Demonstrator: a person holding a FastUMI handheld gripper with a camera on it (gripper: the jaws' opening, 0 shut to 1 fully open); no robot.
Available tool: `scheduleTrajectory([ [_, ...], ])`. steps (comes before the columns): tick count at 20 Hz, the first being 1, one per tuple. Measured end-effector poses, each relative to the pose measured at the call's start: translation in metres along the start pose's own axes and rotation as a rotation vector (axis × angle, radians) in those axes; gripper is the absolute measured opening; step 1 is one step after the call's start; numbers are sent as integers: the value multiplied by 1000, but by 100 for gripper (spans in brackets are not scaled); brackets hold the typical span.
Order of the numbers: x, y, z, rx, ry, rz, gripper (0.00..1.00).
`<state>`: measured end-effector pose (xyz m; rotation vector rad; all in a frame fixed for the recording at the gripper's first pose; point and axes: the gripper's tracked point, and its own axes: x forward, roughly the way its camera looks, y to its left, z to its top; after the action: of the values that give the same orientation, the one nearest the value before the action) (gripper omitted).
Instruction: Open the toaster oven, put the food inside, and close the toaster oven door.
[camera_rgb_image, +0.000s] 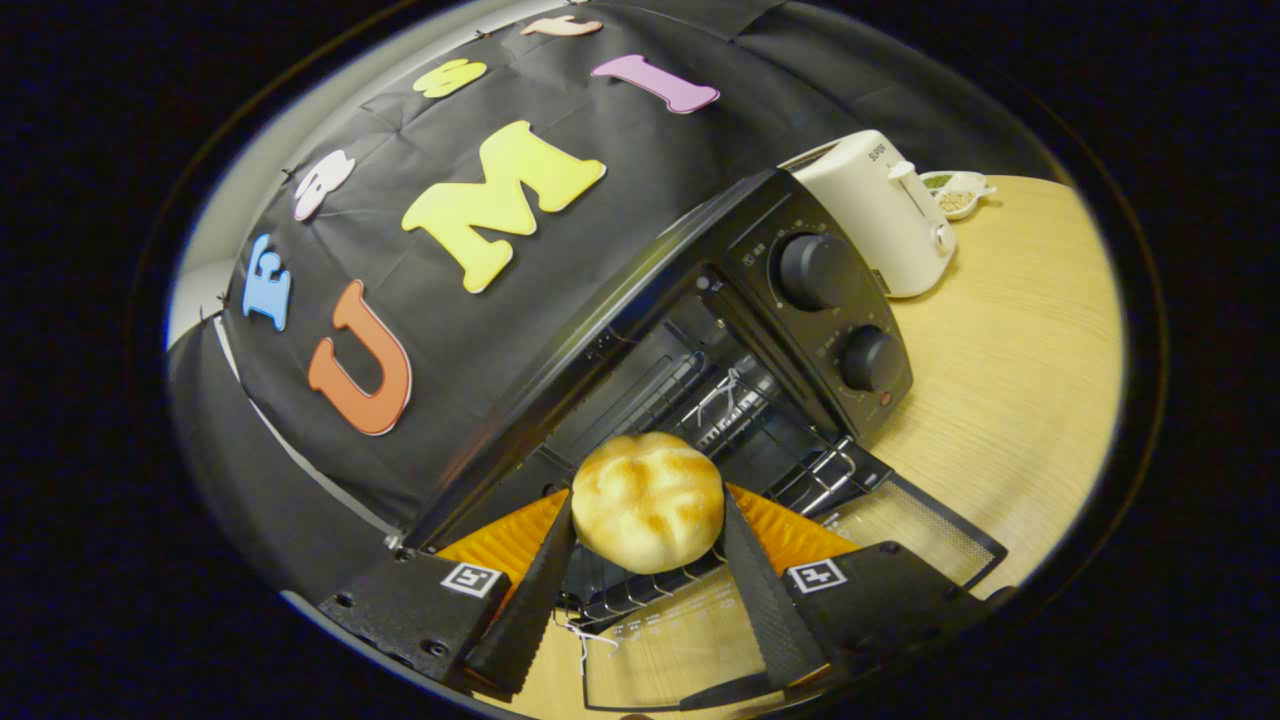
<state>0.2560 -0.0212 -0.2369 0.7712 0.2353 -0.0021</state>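
From where I stood, the claw (648, 560) was clenched on the bread roll (647, 500), a finger pressing each flank of it, left and right. The roll hung between the fingertips, just above the front of the wire rack (700, 400), at the mouth of the toaster oven (800, 300). The oven lay open, its glass door (900, 530) dropped flat toward the claw, running off toward four o'clock across the wooden surface (1020, 340). Up at one o'clock from the roll sat the two control knobs (815, 270), and beyond them, further toward two o'clock, a white toaster (880, 210) with a small dish (955, 192) beside it. I judged the opening step done and the loading step in hand. The next move would call for carrying the roll deeper toward twelve o'clock, setting it on the rack, letting the fingers part, and drawing back clear of the door before lifting that door shut.
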Motion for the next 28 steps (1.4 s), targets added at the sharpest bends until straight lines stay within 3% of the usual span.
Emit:
scheduleTrajectory([
  [4,19,-2,-1,-16,21,-25,89],
  [8,24,7,2,23,-7,25,91],
  [11,20,5,5,-28,-21,15,100],
  [17,9,14,-6,-70,36,26,100],
  [22,-25,16,-7,-193,17,25,100],
  [28,-73,-14,-13,-447,70,-63,100],
])
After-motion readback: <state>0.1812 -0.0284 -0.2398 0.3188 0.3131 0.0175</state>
